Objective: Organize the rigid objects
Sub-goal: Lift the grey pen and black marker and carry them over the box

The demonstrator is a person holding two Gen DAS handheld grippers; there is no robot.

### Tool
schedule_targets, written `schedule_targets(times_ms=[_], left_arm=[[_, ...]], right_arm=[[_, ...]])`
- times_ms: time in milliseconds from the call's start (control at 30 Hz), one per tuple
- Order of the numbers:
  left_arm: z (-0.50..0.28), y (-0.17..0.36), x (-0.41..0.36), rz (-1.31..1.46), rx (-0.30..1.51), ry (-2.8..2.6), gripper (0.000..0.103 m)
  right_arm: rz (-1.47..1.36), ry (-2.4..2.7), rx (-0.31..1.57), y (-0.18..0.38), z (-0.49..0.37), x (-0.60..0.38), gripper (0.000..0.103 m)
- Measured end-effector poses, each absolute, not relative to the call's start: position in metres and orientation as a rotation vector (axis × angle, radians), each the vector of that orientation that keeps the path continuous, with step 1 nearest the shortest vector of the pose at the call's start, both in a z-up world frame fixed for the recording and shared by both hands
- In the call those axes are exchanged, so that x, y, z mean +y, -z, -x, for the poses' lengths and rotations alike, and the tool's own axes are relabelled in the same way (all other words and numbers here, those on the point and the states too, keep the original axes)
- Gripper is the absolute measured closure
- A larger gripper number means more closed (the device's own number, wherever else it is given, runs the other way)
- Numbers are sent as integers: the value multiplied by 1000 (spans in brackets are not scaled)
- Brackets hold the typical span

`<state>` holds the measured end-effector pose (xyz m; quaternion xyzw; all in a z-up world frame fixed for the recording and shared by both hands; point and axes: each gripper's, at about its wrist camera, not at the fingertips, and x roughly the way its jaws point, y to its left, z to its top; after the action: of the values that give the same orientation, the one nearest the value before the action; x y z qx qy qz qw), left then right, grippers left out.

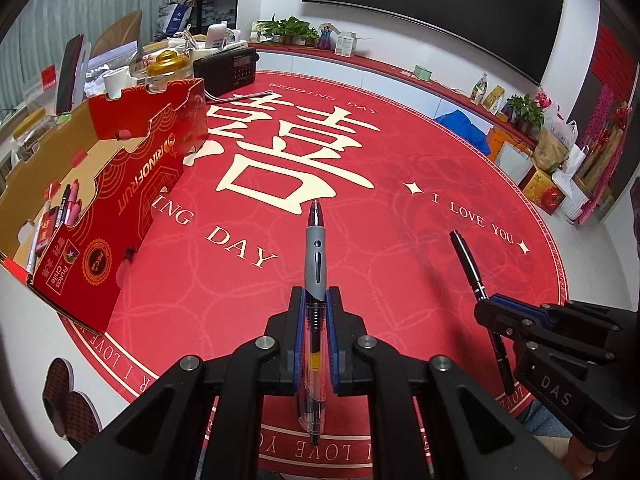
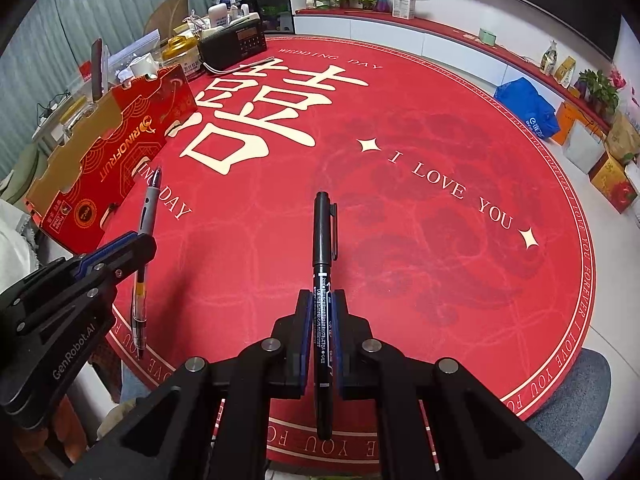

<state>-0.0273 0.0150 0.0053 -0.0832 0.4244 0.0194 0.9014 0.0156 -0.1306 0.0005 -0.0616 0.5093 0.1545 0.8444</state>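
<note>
With my left gripper (image 1: 313,304) clamped on the gel pen (image 1: 314,248) and right gripper (image 2: 322,304) on the marker (image 2: 323,280), I carry both level to the box (image 1: 120,184), probably dropping them beside its pens (image 1: 68,208).

red round mat (image 1: 360,280) | black radio (image 1: 226,68) far edge | wall screen (image 1: 432,8) | potted plants (image 1: 290,28) on ledge

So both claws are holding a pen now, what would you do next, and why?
Probably carry the left claw over to the red cardboard box on its left. It is shut on the grey-grip pen, other pens already lie inside, and the box is nearer to it than to the right claw with the black marker.
</note>
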Motion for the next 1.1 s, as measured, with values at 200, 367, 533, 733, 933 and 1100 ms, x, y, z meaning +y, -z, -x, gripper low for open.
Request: schedule_targets(times_ms=[200, 367, 533, 733, 933, 1100], left_arm=[[27, -5, 20, 185, 873, -40, 93], [26, -11, 24, 193, 858, -41, 93], [23, -30, 36, 205, 806, -49, 93], [23, -63, 71, 211, 716, -118, 93], [26, -86, 122, 241, 654, -232, 93], [31, -95, 163, 255, 628, -337, 93]], right_arm=[[142, -326, 1077, -1, -18, -125, 93], [150, -330, 1070, -5, -22, -119, 93], [145, -366, 1041, -20, -33, -105, 93], [166, -450, 973, -50, -52, -65, 93], [188, -554, 924, -69, -64, -12, 93], [209, -649, 899, -79, -65, 33, 93]])
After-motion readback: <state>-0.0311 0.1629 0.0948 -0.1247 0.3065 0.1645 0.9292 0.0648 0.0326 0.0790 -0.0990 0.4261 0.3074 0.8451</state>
